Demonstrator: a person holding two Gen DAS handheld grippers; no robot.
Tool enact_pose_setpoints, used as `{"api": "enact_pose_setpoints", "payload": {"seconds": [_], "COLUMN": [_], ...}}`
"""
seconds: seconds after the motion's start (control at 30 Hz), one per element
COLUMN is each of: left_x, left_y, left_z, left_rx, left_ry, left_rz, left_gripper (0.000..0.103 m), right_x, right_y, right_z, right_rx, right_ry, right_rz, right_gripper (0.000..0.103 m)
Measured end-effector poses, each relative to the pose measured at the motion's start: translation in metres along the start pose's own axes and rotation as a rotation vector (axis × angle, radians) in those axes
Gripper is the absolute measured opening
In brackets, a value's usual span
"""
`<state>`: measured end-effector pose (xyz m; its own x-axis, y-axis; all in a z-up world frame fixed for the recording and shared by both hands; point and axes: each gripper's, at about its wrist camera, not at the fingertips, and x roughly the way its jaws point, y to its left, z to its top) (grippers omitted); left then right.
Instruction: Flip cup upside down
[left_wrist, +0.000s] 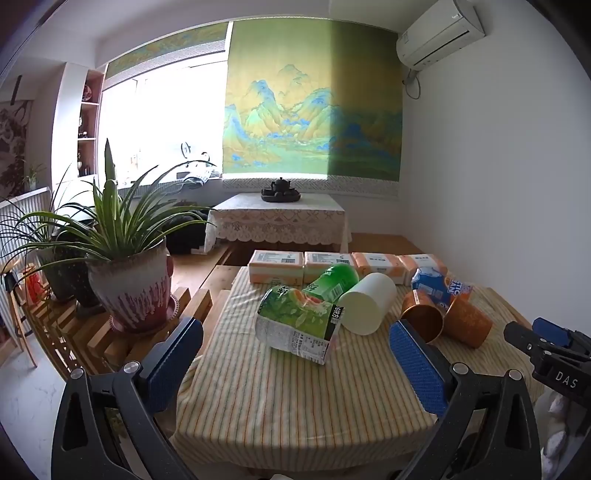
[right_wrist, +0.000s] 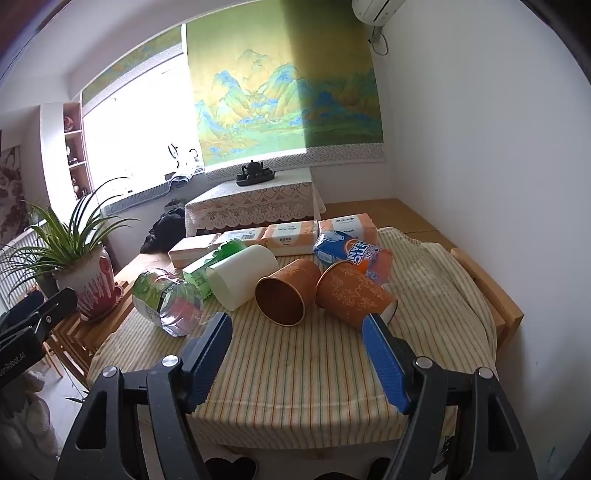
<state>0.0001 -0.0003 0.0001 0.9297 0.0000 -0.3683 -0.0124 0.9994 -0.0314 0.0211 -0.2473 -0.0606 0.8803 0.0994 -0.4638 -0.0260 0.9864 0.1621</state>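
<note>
Two brown patterned paper cups lie on their sides on the striped tablecloth: one (right_wrist: 286, 295) with its mouth toward me, the other (right_wrist: 352, 295) with its base toward me, right beside it. They also show in the left wrist view, the first cup (left_wrist: 423, 314) and the second cup (left_wrist: 467, 321). A white cup (right_wrist: 242, 277) lies on its side to their left, also in the left wrist view (left_wrist: 367, 302). My right gripper (right_wrist: 297, 325) is open and empty just in front of the brown cups. My left gripper (left_wrist: 295, 332) is open and empty, short of a crushed plastic bottle (left_wrist: 295, 325).
A green bottle (left_wrist: 332, 282), a blue-orange soda bottle (right_wrist: 351, 253) and several tissue packs (right_wrist: 288, 236) lie behind the cups. Potted plants (left_wrist: 129, 284) stand on a wooden rack left of the table. The table's right wooden edge (right_wrist: 491, 291) is near a white wall.
</note>
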Motion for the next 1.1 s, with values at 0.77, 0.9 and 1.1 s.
{"api": "enact_pose_setpoints", "payload": {"seconds": [0.77,0.9,1.1], "left_x": [0.024,0.032,0.043], "left_y": [-0.008,-0.011,-0.014], "left_z": [0.0,0.003,0.006], "left_rx": [0.047,0.075,0.08], "left_ry": [0.049,0.065,0.072], "left_rz": [-0.021,-0.017,-0.022], "left_gripper": [0.102,0.102,0.102], "right_x": [0.018,0.019,0.022], "right_y": [-0.009,-0.01,-0.011], "right_z": [0.002,0.003,0.005], "right_rx": [0.014,0.014,0.007], "right_ry": [0.039,0.035,0.035], "right_rz": [0.001,0.005,0.003], "right_gripper": [0.076,0.077,0.08]}}
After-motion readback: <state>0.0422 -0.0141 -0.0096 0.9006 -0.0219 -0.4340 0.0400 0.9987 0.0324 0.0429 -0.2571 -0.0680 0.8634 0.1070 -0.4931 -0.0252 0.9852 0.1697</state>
